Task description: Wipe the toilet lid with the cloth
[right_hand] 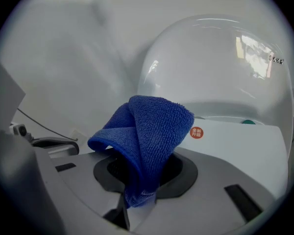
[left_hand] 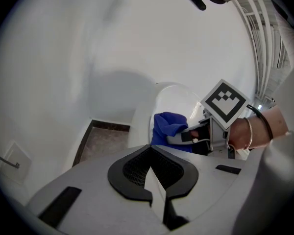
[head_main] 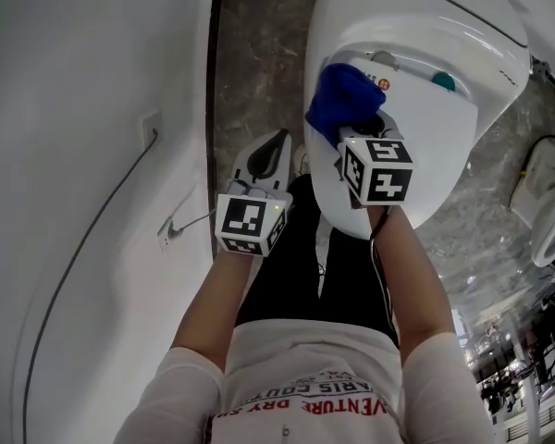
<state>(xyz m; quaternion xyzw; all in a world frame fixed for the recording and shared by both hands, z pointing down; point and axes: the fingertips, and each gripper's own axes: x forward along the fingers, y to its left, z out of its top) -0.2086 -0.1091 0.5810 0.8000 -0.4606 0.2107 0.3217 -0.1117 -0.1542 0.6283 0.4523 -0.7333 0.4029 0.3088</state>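
Jaws of right gripper clamp blue cloth near toilet lid; left gripper jaws pressed together, empty.

The right tool pinches a folded blue cloth between its jaws at lower centre of the frame. The glossy white toilet lid domes across the upper right. A round red sticker sits just right of the cloth.
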